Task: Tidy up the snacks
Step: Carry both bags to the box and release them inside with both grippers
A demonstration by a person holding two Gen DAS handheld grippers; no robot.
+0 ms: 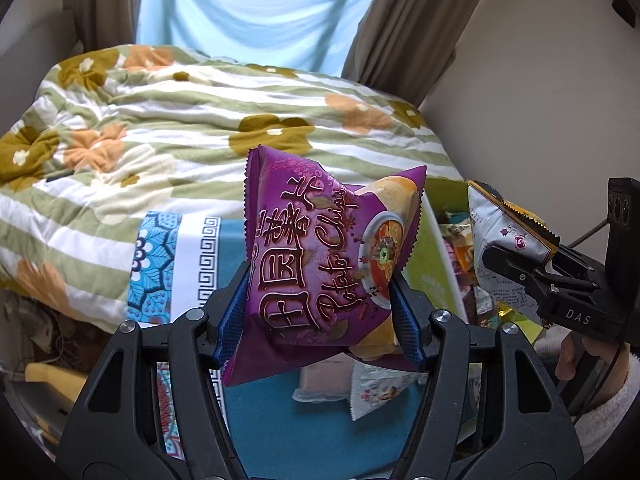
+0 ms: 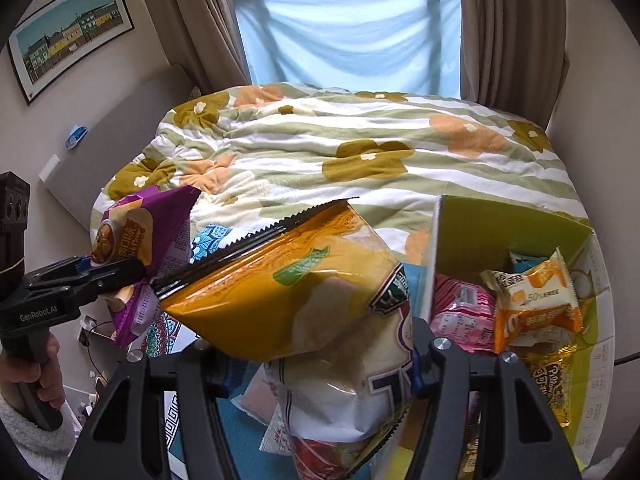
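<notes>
A purple potato chip bag (image 1: 320, 240) hangs in the air above the bed edge, with my left gripper (image 1: 320, 296) shut on its lower half between the blue pads. My right gripper (image 2: 320, 376) is shut on an orange and white chip bag (image 2: 288, 292), whose serrated top leans left. From the left wrist view the right gripper (image 1: 520, 268) shows at the right, its bag (image 1: 492, 220) over the green box. From the right wrist view the left gripper (image 2: 120, 272) and the purple bag (image 2: 152, 232) are at the left, close to the orange bag's top edge.
A green cardboard box (image 2: 500, 224) at the right holds several snack packs, among them an orange one (image 2: 536, 304) and a pink one (image 2: 460, 312). Loose packets (image 1: 380, 392) lie on the teal patterned cloth (image 1: 280, 420) below. A floral quilt (image 1: 200, 120) covers the bed behind.
</notes>
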